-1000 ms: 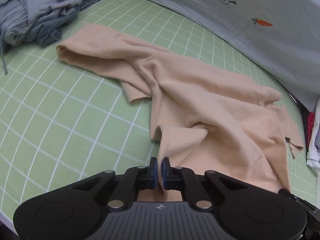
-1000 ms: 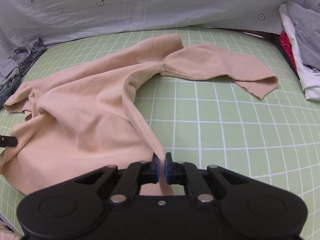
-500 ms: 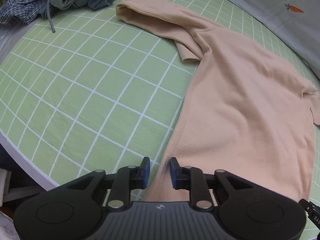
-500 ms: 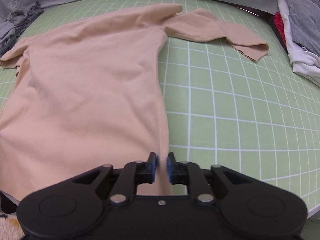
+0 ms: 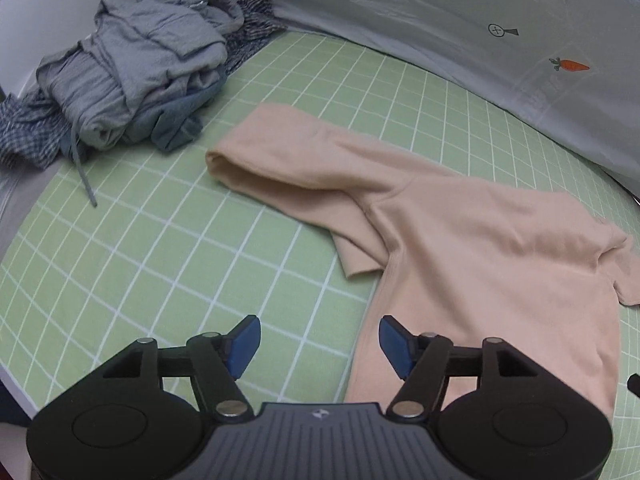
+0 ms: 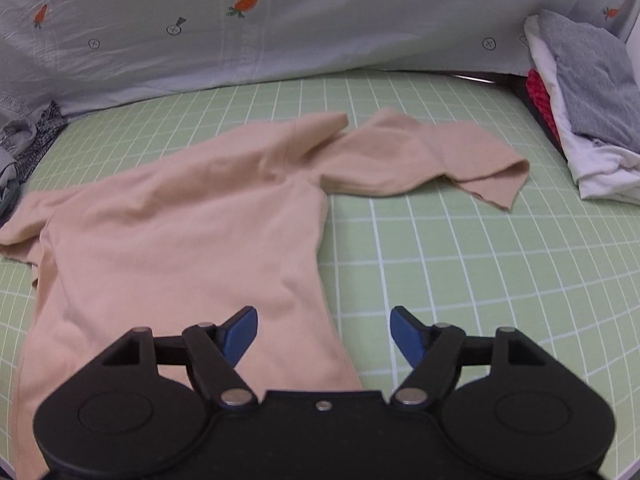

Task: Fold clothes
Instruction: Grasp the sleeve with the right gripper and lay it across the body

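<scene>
A peach long-sleeved shirt (image 5: 472, 248) lies spread flat on the green grid mat (image 5: 160, 264), body toward me, sleeves bent out to either side. My left gripper (image 5: 319, 344) hovers above the shirt's left hem edge, its jaws opening, nothing between the blue pads. In the right wrist view the same shirt (image 6: 176, 240) fills the left half, with one sleeve (image 6: 440, 160) folded over at the far right. My right gripper (image 6: 323, 334) hangs over the shirt's right hem edge, jaws opening wide and holding nothing.
A heap of grey and checked clothes (image 5: 132, 76) sits at the mat's far left corner. A stack of folded grey, white and red garments (image 6: 588, 120) lies at the far right. A pale carrot-print sheet (image 6: 248, 32) rises behind the mat (image 6: 500, 280).
Both grippers were shut on the shirt's hem a second ago; both have let go and opened wide. The shirt went from bunched to flat, and both grippers lifted off it.
</scene>
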### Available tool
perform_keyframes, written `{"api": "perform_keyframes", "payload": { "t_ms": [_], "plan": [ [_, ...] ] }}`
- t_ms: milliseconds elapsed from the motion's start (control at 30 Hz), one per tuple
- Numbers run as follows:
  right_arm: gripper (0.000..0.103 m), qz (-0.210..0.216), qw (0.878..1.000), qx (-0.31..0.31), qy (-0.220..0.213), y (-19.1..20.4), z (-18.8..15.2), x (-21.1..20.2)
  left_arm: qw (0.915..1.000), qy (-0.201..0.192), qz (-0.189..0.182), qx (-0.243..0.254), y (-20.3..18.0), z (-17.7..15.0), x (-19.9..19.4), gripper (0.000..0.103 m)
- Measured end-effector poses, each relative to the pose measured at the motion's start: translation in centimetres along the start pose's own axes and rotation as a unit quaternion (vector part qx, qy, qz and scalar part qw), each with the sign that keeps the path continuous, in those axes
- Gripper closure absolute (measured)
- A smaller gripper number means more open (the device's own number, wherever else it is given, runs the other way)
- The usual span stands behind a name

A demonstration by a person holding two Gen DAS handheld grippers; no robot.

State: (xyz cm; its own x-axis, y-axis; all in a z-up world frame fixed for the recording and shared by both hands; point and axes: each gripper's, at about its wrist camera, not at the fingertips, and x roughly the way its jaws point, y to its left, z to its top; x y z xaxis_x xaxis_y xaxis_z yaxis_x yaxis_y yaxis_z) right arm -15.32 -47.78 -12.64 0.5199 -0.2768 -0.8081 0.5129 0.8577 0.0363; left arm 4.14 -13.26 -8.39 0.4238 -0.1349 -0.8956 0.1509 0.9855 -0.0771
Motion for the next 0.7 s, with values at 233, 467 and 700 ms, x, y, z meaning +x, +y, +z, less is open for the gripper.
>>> {"api": "perform_keyframes", "payload": {
  "t_ms": [233, 467, 700],
  "plan": [
    [0.025, -0.008, 0.999, 0.011, -0.035, 0.3, 7.6, 4.8, 1.0, -0.004, 0.0, 0.006, -1.9, 7.1, 4.4, 0.032],
    [0.025, 0.005, 0.997, 0.081, -0.006, -1.3, 13.2, 12.2, 0.9989, 0.031, 0.022, -0.028, -2.4, 12.2, 10.7, 0.028],
    [0.097, 0.036, 0.991, 0.125, 0.035, -1.9, 13.9, 16.3, 0.9977, 0.045, 0.043, -0.028, -2.5, 11.8, 12.8, 0.027]
  ]
}}
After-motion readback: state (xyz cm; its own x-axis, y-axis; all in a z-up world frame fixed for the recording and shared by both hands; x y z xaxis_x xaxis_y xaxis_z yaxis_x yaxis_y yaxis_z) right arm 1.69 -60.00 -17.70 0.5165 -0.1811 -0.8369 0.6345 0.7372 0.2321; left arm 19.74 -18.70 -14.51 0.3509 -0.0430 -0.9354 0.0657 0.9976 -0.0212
